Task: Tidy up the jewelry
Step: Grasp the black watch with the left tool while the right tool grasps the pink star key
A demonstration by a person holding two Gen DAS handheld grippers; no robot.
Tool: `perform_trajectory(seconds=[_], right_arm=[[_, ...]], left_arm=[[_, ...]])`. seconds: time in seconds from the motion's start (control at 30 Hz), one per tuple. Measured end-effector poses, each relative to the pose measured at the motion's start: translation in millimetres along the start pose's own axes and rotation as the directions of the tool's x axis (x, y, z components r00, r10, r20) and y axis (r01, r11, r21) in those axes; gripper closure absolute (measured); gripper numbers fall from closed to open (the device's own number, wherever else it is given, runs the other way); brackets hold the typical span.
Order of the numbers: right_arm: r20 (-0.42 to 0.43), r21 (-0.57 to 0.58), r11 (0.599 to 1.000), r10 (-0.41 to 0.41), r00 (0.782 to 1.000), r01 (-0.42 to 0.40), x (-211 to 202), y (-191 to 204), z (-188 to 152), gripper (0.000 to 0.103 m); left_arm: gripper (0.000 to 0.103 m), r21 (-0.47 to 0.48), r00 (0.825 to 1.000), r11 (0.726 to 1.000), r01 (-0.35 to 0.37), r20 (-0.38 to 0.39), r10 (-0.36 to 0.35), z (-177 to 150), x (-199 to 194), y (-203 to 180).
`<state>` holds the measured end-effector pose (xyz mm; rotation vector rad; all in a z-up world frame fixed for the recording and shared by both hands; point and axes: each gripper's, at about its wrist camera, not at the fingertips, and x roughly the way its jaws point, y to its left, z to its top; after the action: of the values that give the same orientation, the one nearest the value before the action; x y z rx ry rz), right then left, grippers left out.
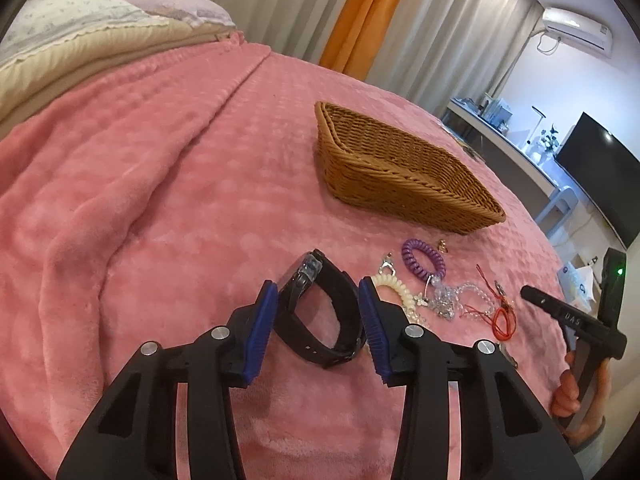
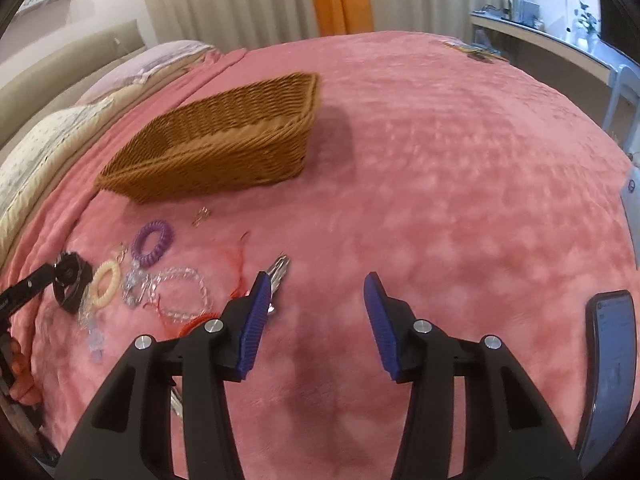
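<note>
**Watch between the left pads, basket beyond**

The left gripper (image 1: 318, 320) straddles the black watch (image 1: 320, 312) on the bed (image 1: 140, 200); its pads seem just short of contact. The right gripper (image 2: 316, 320) gapes over bare blanket. The basket (image 1: 400, 176) lies toward the far edge.

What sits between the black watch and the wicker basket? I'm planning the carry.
Only bare pink blanket between black watch and wicker basket, in the left wrist view.

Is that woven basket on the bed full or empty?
As far as can be seen, empty. The basket shows only bare weave inside in the right wrist view, though its near wall hides part of the floor; the jewelry lies outside on the pink blanket.
</note>
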<state>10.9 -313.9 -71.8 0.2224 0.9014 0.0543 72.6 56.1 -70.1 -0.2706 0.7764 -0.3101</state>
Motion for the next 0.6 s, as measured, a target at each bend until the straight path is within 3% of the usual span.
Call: perform_trajectory(seconds=[0.27, 0.43, 0.6], right_arm=[[-0.055, -0.073, 0.997, -0.011, 0.998, 0.007, 3, 19, -19, 0.058], [-0.077, -0.122, 0.992, -0.022, 0.997, 0.013, 14, 34, -15, 0.058], [-0.090, -0.100, 0.995, -0.025, 0.996, 0.016, 27, 35, -2, 0.059]], left_arm=[[0.063, 0.023, 1.000, 1.000, -0.017, 0.001, 0.017, -2, 2, -4], [0.062, 0.020, 1.000, 1.000, -0.017, -0.011, 0.017, -3, 3, -3], [0.061, 0.031, 1.000, 0.999, -0.020, -0.015, 0.020, -4, 2, -5]])
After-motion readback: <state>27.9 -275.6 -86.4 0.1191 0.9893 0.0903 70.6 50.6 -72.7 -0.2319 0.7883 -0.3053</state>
